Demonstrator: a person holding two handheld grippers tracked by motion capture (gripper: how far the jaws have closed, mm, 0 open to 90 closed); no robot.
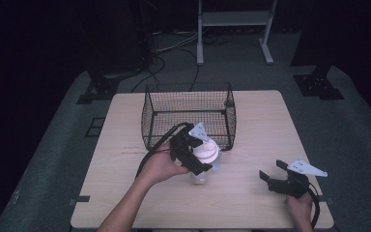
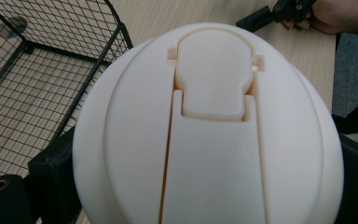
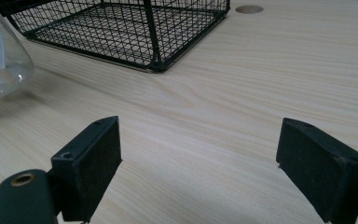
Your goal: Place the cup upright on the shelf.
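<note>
Cream-white plastic marks the thing in hand: a clear jar with a domed white lid (image 1: 206,151), held by the left gripper (image 1: 192,153) just in front of the black wire basket (image 1: 149,113) on the wooden table (image 1: 261,125). In the left gripper view the lid (image 2: 209,135) sits between the two black jaws, one at each flank, so the gripper is clamped on the jar near its top (the lid's flip tab faces the camera). The clear body hangs below the lid, low over the table; whether it rests on the wood cannot be told.

The step in hand looks like carrying the jar toward the basket. The next move would call for lifting it clear of the basket's near rim, moving it forward over the mesh floor, then lowering it before the jaws let go.

Farther right, the right gripper (image 1: 276,175) rests near the table's front edge, well apart from the jar. In its own view the jaws stand wide apart with nothing but bare wood between them, and the clear jar body (image 3: 0,60) shows at the left edge.
</note>
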